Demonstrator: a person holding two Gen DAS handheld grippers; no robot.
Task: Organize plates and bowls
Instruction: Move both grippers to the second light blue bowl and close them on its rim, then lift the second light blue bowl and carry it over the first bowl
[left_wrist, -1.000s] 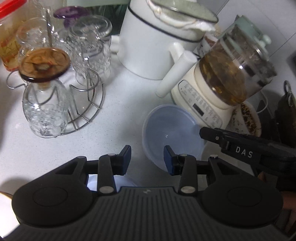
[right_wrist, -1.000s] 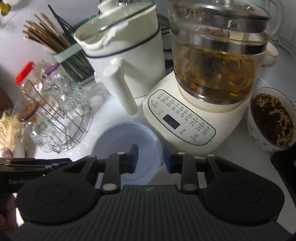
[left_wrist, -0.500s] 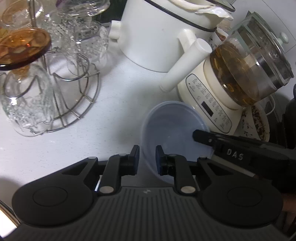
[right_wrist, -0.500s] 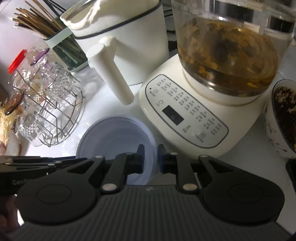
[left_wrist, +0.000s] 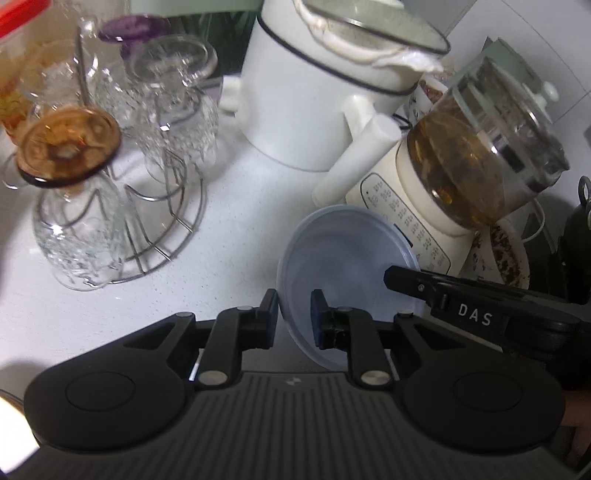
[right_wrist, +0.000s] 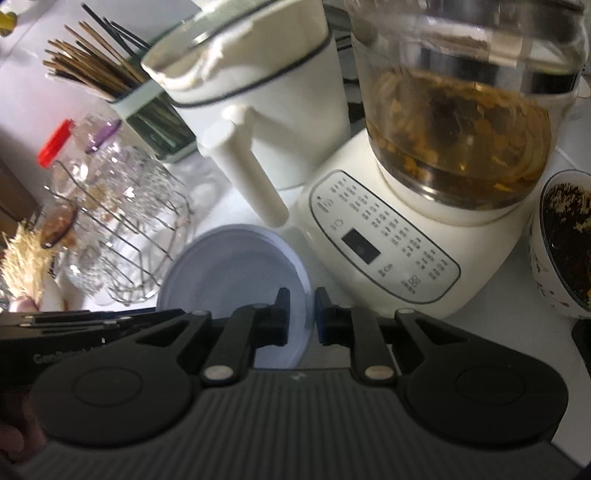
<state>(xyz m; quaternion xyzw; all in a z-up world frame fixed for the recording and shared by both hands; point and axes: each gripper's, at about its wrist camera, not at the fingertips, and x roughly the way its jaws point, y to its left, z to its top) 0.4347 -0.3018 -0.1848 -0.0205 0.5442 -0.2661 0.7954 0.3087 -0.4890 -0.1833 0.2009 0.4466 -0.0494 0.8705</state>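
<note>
A translucent pale-blue plastic bowl (left_wrist: 347, 258) hangs between both grippers, just above the white counter and in front of the kettle base. My left gripper (left_wrist: 294, 306) is shut on the bowl's near left rim, which passes between its blue pads. From the right, a black finger (left_wrist: 461, 295) of my right gripper reaches over the opposite rim. In the right wrist view the bowl (right_wrist: 232, 266) lies low and centre, and my right gripper (right_wrist: 302, 306) is shut on its right rim. The left gripper's arm (right_wrist: 92, 325) crosses the lower left there.
A wire rack (left_wrist: 173, 221) of upturned glasses stands to the left. A white pot (left_wrist: 314, 99) with a stubby handle and a glass kettle (right_wrist: 461, 122) on a cream base crowd the back. A patterned bowl (right_wrist: 561, 251) of dark bits sits right. Chopsticks (right_wrist: 96, 70) stand behind.
Both pairs of jaws have closed from open onto opposite rims of the blue bowl. The bowl now sits tilted, with its far edge raised in front of the kettle base.
</note>
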